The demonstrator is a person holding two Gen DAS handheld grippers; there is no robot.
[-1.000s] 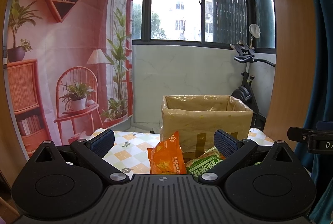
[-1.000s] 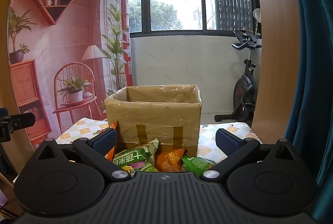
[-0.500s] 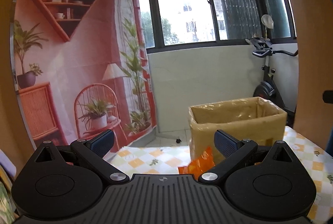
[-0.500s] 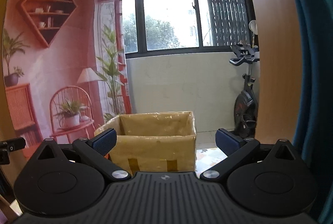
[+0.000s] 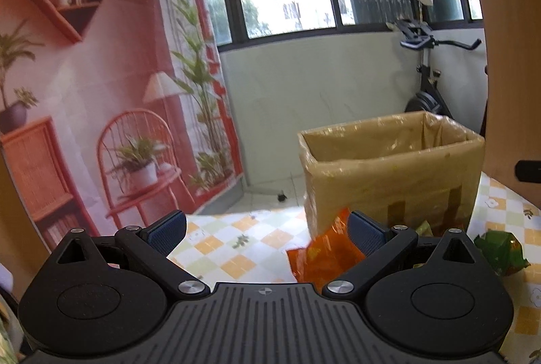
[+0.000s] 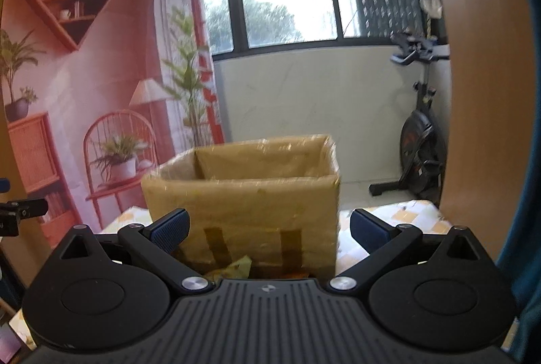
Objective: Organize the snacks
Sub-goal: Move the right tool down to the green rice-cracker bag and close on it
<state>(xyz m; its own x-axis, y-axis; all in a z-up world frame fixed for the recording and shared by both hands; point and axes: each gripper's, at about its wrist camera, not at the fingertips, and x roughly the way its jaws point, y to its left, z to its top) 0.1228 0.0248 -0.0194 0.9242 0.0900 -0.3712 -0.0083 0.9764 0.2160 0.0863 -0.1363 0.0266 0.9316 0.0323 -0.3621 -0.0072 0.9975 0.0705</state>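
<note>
box (image 6: 243, 195) blurred | orange packet (image 5: 321, 259) half-hidden | green packet (image 5: 500, 249) edge-hidden

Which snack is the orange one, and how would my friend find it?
Find the big cardboard box standing on the checkered tablecloth. At the foot of its left front corner a crinkly orange snack bag stands upright. The other wrappers nearby are green, such as the green packet off to the right, so the bright orange gives it away.

left claw (image 5: 267, 230) level, fingers spread wide, empty; right claw (image 6: 268, 228) likewise spread, empty
</note>
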